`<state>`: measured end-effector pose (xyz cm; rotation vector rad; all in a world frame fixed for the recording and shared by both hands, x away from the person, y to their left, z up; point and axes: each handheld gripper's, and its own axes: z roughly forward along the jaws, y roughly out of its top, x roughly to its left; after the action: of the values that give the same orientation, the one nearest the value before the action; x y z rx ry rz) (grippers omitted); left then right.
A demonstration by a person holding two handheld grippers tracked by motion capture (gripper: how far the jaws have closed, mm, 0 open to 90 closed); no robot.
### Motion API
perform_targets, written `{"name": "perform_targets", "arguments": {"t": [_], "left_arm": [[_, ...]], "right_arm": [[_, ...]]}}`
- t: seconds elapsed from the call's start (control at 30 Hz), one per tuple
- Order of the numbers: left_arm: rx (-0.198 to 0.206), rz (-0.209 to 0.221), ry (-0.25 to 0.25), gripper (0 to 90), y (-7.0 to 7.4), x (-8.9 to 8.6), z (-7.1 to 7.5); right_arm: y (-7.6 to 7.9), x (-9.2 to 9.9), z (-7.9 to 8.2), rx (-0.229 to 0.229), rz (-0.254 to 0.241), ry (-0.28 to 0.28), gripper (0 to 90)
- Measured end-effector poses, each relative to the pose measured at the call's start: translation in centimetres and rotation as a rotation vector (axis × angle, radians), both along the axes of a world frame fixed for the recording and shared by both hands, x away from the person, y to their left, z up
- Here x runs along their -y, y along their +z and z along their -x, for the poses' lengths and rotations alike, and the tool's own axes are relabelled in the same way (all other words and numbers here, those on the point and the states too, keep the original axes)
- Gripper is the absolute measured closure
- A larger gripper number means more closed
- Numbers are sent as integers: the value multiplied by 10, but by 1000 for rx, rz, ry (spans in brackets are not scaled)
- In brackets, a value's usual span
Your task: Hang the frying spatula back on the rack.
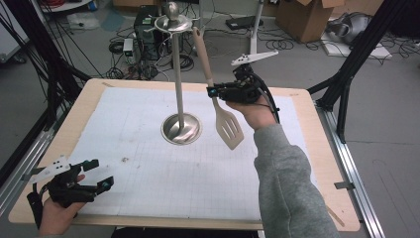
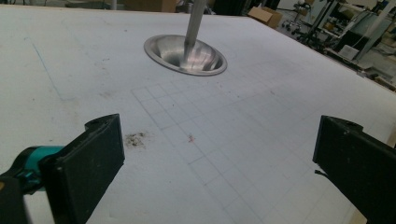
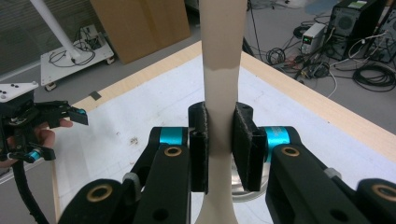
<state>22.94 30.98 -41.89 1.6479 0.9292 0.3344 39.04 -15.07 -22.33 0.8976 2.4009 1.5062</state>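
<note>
Right gripper [image 1: 214, 92] clamps the spatula [image 1: 218, 96] mid-handle, axis near-vertical, blade down; stand [image 1: 179, 74] hook rim at 10 o'clock. Left gripper [image 1: 101, 173] wide open, empty, well apart.

Even, soft overhead light, faint shadows; glare on the steel stand base [image 2: 187, 55]; near tongs slightly blurred.

In the right gripper view, the spatula [image 3: 222, 70] runs off the top and bottom edges, so neither its blade nor its handle end can be seen, and the right tool [image 3: 220, 140] hides most of the stand's base [image 3: 247, 189]. In the left gripper view, the stand's pole [image 2: 195, 23] is cut at the top edge.
</note>
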Motion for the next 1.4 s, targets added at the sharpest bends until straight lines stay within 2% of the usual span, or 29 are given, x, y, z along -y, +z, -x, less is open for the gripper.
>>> {"name": "perform_targets", "arguments": {"t": [0.83, 1.4], "left_arm": [[-4, -4, -3, 25, -1, 0, 1], [-11, 1, 2, 25, -2, -2, 1]], "right_arm": [[-7, -14, -9, -5, 11, 4, 777], [-11, -24, -18, 13, 25, 5, 777]]}}
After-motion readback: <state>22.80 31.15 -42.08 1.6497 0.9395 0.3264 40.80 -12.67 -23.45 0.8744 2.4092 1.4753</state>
